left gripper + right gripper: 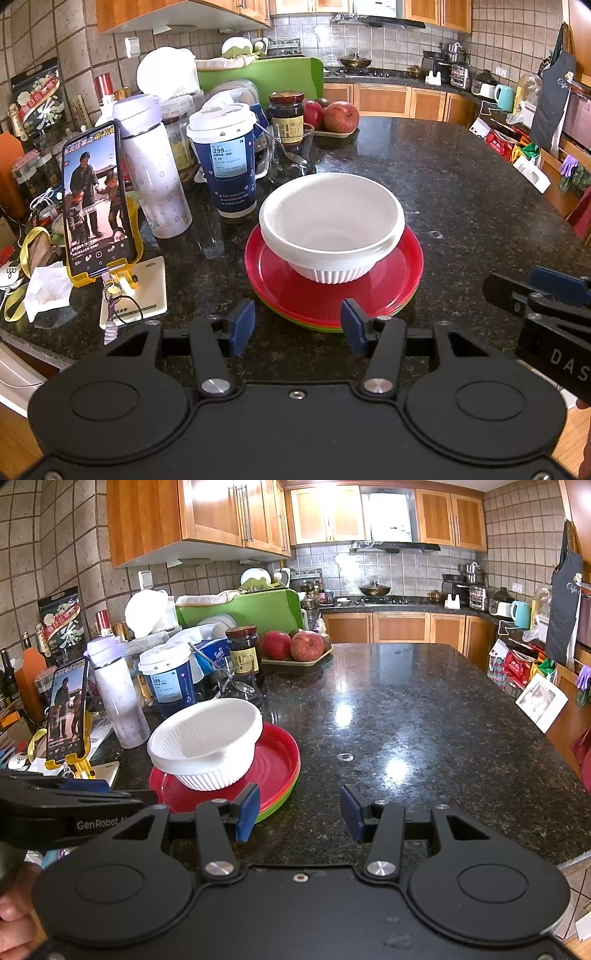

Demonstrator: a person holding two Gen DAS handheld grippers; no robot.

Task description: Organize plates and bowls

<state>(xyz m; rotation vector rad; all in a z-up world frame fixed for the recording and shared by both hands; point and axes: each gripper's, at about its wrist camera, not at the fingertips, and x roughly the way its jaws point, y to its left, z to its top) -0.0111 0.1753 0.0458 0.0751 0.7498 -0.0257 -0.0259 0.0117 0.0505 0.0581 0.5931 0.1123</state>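
2 grippers, left gripper (297, 328) and right gripper (300, 812), level at near counter edge, jaws apart, empty. White bowl (331, 226) atop red plates (402, 280). Right view only: bare countertop (424, 709) rightward.

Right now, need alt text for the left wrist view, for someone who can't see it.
A white bowl sits on a stack of plates, red over green, on a dark granite counter, just ahead of the open, empty left gripper. A phone, bottle and cup crowd the left; the right gripper shows at the right edge.
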